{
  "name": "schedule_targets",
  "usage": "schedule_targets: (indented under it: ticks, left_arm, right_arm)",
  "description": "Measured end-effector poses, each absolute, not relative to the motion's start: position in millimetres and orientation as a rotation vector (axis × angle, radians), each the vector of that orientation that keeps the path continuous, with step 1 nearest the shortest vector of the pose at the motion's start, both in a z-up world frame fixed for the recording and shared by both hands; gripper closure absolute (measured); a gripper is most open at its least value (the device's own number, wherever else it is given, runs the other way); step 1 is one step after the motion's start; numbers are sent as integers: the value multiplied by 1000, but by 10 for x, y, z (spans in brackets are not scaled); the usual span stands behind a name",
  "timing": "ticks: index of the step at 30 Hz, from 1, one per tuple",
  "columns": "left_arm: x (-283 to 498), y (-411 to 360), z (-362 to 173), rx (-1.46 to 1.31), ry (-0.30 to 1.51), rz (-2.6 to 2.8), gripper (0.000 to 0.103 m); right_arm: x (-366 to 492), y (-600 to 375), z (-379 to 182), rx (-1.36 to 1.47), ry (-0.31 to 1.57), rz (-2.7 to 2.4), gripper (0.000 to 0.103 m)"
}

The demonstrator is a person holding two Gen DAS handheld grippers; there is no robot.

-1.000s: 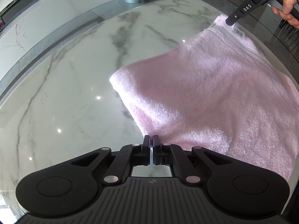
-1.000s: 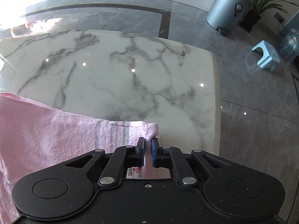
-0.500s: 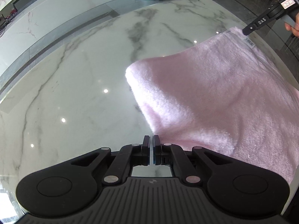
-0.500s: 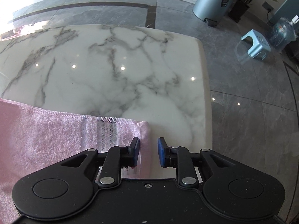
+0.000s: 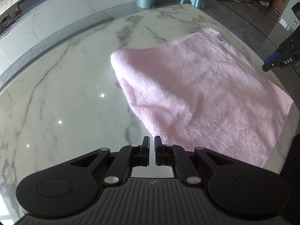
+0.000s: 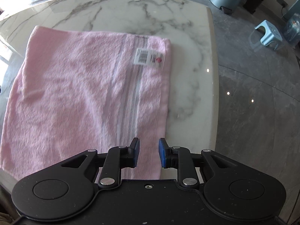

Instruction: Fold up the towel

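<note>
Left wrist view: left tool (image 5: 152, 151) opening, narrow gap, nothing inside; folded pink towel (image 5: 196, 93) at centre right on marble counter (image 5: 65, 93).

Right wrist view: right tool (image 6: 149, 154) opening, empty, above towel's lower edge; barcode label (image 6: 149, 57) upper centre.

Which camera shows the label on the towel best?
The right wrist view: there the label lies near the middle, on the towel, with its barcode visible. The left wrist view shows the label only small, far at the towel's corner.
</note>
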State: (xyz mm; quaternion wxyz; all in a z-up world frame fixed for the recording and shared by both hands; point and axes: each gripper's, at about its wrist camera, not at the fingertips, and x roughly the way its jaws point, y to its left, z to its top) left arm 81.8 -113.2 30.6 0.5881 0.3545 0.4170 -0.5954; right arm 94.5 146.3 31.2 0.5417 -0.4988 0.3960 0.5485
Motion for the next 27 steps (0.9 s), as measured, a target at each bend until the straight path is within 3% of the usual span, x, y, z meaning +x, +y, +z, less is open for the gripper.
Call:
schedule_targets:
  ticks: [4,8,15,22,24,27]
  left_arm:
    - [599,-857,330,835,942,-1441,83]
    - [342,-556,330,898,874,-1501,64]
    - [-193,-162,282,1062,699,-1589,58]
    - [-542,-106,141,1165,622,-1597,58]
    - [-556,-153,100,1166,632,-1580,68]
    - [-566,-229,37,1182,636,-1554,74]
  right_arm:
    - [937,1104,242,-1182,987,1289,79]
    - [937,803,243,-1152,1000,1280,78]
    - [899,428,250,-1127,1021,1269,74]
    - [823,138,195,-1160,1038,1280,74]
    - [821,79,173,-1173,1042,1279,74]
    - [832,9,141,-1176,1048,1274,74]
